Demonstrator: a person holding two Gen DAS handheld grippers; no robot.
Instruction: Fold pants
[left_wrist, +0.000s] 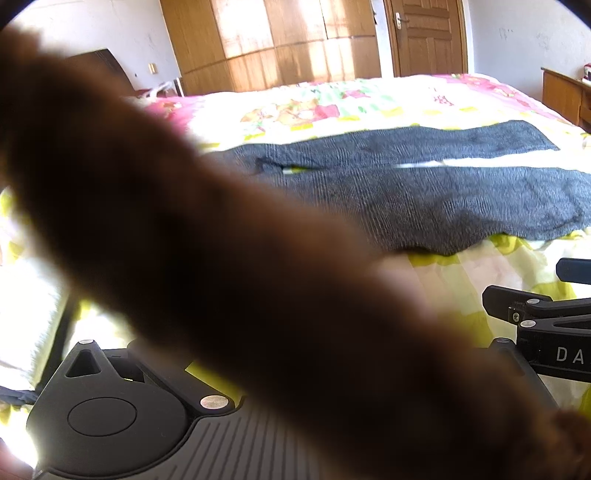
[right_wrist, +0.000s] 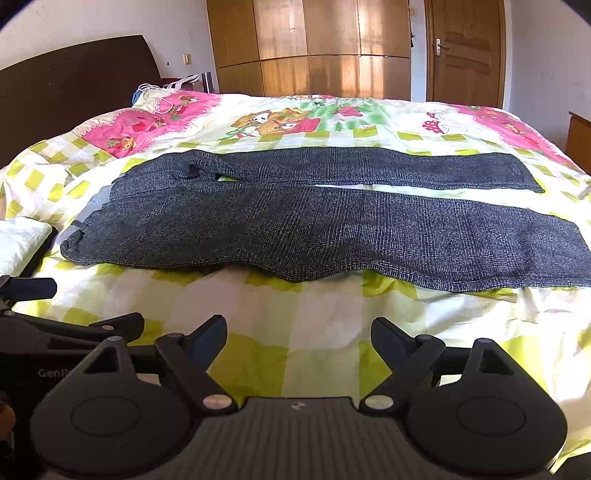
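Right wrist view: pants (right_wrist: 314, 225) flat on bed (right_wrist: 295, 332), lengthwise across, beyond gaping empty right tongs (right_wrist: 299, 332); left tongs' state unclear, blocked by blur.

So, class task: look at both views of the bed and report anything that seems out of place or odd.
A blurred brown shape crosses the left wrist view diagonally, hiding most of that hand-held gripper. What it is cannot be told. Otherwise the dark grey checked pants lie flat on the green-and-white checked quilt, legs slightly apart. Nothing is spilled or damaged.

Sunlit wooden wardrobe (right_wrist: 310, 48) and door (right_wrist: 465, 51) (closed) behind the bed (right_wrist: 295, 354).
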